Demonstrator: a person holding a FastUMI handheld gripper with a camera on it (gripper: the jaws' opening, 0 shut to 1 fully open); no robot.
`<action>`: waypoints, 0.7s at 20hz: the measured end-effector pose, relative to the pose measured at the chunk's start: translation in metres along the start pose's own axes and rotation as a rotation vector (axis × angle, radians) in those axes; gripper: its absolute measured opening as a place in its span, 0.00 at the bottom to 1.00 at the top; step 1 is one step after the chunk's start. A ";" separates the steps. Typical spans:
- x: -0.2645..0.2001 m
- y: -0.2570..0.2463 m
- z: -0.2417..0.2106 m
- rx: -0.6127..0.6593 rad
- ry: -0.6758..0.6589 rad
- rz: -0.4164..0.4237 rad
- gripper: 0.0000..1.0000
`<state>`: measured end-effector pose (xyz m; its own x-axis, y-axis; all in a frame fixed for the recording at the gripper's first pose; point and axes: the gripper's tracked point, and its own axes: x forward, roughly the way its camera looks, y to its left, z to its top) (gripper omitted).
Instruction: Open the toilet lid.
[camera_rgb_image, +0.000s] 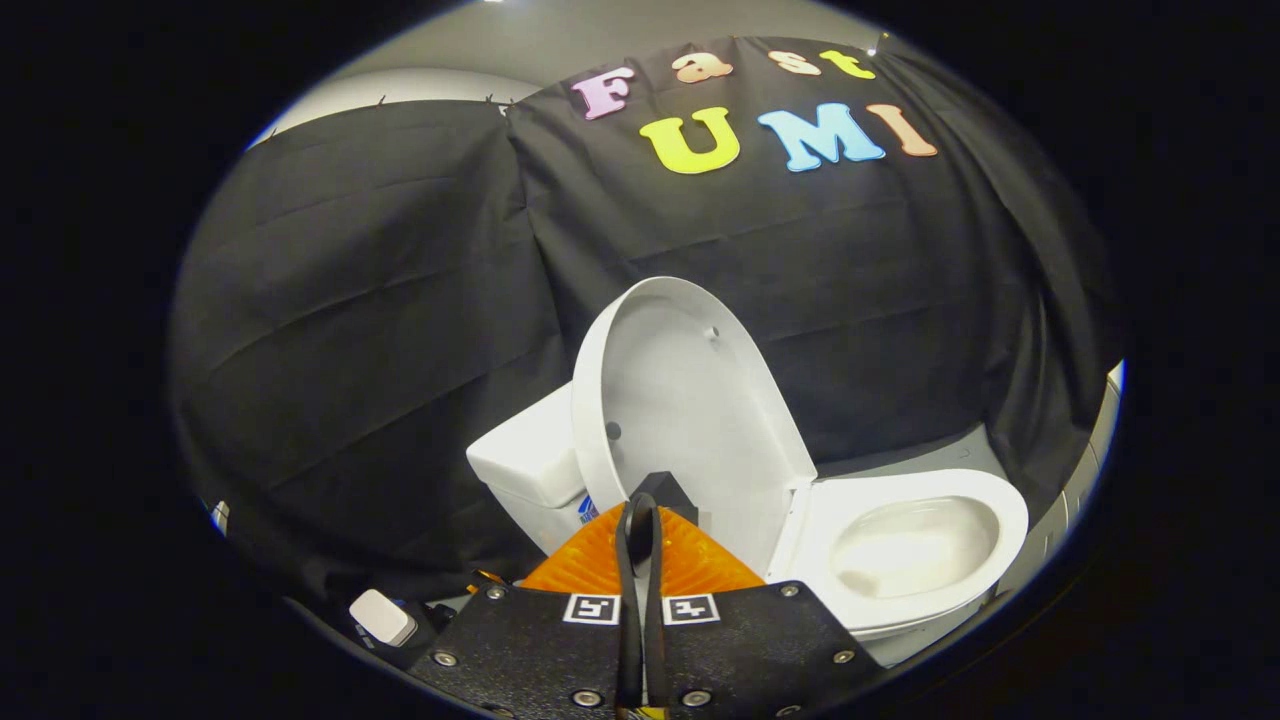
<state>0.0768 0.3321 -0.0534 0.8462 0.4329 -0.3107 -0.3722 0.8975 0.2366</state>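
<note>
With the toilet lid (685, 420) upright against the tank (530, 460), the tongs (641, 520), closed together and gripping nothing, should back away gently without nudging it.

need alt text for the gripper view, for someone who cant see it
A white toilet's lid stands raised, leaning back toward the tank, with the seat and open bowl exposed beside it. The gripper is in front of the raised lid, its fingers closed together with nothing between them. Black cloth hangs behind.
</note>
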 end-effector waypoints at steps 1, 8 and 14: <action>-0.001 -0.001 0.002 -0.003 -0.007 -0.003 0.02; -0.027 -0.002 0.028 -0.040 -0.088 0.073 0.70; -0.067 -0.035 0.069 -0.090 -0.218 0.025 0.95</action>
<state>0.0596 0.2658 0.0225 0.8951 0.4353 -0.0971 -0.4183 0.8949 0.1553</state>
